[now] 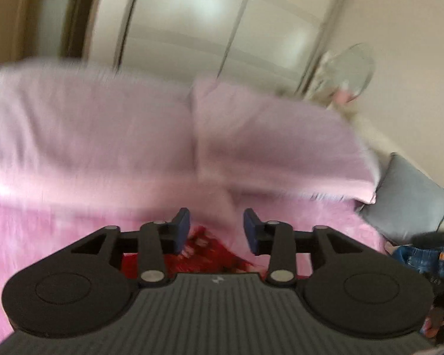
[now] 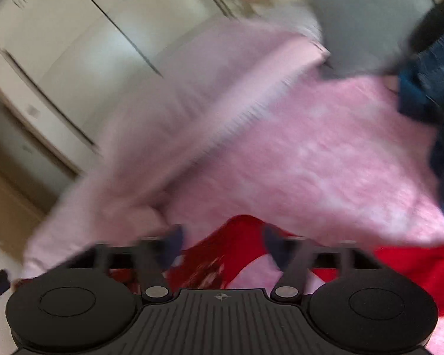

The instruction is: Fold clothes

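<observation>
— Honestly, any writing to read?

— None legible. Each gripper body carries a small pale emblem at the centre of its ribbed top (too small and blurred to make out), and nothing else bears a label.

— How does the left gripper stand?

— Jaws apart, a clear gap between the blue pads. A strip of pale pink fabric hangs through that gap, but neither pad is visibly pressing on it, so it reads as apart and gripping nothing.

— And the right gripper?

— Also spread, wider if anything, though motion blur smears the fingers. A red garment with a pale print rises between and beneath them; whether a pad touches it, I cannot tell.

— Where are the clothes?

— The red garment lies on a bed covered by a fluffy pink blanket, directly below both grippers; it shows in the left view too. A light pink garment billows above the blanket ahead, blurred. Blue denim clothing sits at the blanket's far right edge, next to a grey pillow.

— The pose?

— Both grippers point forward and somewhat down over the bed, toward white wardrobe doors; the right view is rolled sideways.
</observation>
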`<control>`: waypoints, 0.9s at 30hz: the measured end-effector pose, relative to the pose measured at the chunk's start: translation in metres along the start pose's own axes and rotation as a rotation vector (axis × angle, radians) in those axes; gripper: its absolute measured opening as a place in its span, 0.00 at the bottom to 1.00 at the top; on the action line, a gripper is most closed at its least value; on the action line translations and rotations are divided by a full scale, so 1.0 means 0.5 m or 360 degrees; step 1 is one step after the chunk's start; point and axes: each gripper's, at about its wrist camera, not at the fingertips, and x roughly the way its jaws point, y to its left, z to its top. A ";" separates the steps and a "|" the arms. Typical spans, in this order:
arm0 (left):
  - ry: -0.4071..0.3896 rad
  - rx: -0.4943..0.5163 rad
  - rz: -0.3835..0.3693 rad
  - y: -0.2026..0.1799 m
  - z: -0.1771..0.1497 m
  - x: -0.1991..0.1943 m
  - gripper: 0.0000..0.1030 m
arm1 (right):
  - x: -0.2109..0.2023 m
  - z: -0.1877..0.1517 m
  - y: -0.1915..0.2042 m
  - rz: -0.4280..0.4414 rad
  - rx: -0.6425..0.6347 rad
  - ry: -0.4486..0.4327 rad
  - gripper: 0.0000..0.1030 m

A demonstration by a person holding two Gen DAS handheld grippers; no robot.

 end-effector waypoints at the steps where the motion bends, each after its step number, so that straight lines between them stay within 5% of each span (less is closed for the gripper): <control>1: 0.0046 -0.0057 0.0035 0.022 -0.033 0.003 0.39 | 0.005 -0.012 -0.008 0.0000 -0.0008 0.0027 0.65; 7: 0.0517 -0.0311 0.0308 0.132 -0.279 0.018 0.39 | 0.015 -0.151 -0.118 -0.0223 -0.0013 0.0459 0.65; 10: 0.0716 -0.0435 0.0344 0.155 -0.399 -0.006 0.37 | 0.003 -0.234 -0.144 -0.0101 0.0204 0.0654 0.65; 16: 0.0822 -0.0649 0.0325 0.148 -0.509 -0.060 0.38 | 0.029 -0.396 -0.067 0.0282 0.0446 0.0982 0.65; 21: 0.0846 -0.0667 0.0331 0.160 -0.533 -0.073 0.38 | 0.086 -0.455 -0.024 0.0299 0.0510 0.0967 0.64; 22: 0.0839 -0.0678 0.0331 0.163 -0.534 -0.073 0.38 | 0.097 -0.459 -0.019 0.0304 0.0523 0.0936 0.47; 23: 0.0832 -0.0683 0.0329 0.165 -0.534 -0.074 0.38 | 0.105 -0.459 -0.017 0.0298 0.0526 0.0906 0.07; 27: 0.0787 -0.0655 0.0280 0.163 -0.526 -0.074 0.38 | 0.068 -0.382 -0.059 0.0068 0.0366 0.0783 0.06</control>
